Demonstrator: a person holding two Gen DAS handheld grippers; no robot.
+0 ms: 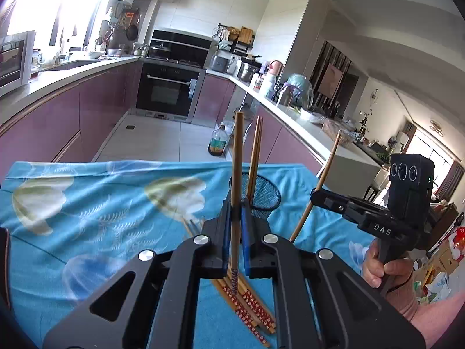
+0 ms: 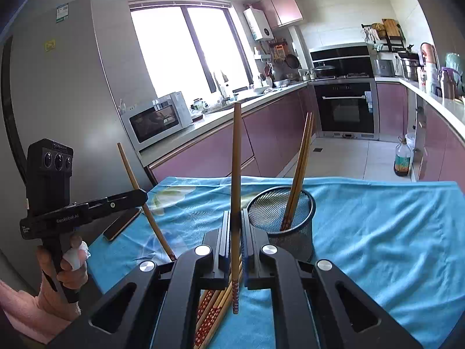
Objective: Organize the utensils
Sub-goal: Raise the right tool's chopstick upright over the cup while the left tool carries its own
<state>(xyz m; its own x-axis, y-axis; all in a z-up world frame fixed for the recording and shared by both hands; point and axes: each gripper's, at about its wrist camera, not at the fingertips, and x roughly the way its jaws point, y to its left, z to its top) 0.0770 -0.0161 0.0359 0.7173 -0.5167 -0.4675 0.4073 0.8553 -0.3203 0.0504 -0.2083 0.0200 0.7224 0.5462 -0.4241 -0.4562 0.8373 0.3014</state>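
**Both grippers holding a chopstick each**

Left gripper (image 1: pixel 234 226) is clamped on an upright chopstick (image 1: pixel 237 174); right gripper (image 2: pixel 235 232) pinches another chopstick (image 2: pixel 236 174). Under them, a loose chopstick pile (image 1: pixel 247 299) lies on the blue cloth (image 1: pixel 87 203). Further back, the mesh cup (image 2: pixel 287 218) holds two chopsticks near the counter's far edge.

chopsticks (image 2: pixel 236 157): wood | holder (image 2: pixel 283 218): metal mesh | tablecloth (image 2: pixel 377 226): cloth

Two chopsticks (image 2: pixel 299 168) lean in the mesh cup (image 2: pixel 283 218); others (image 2: pixel 212 311) lie on the cloth.
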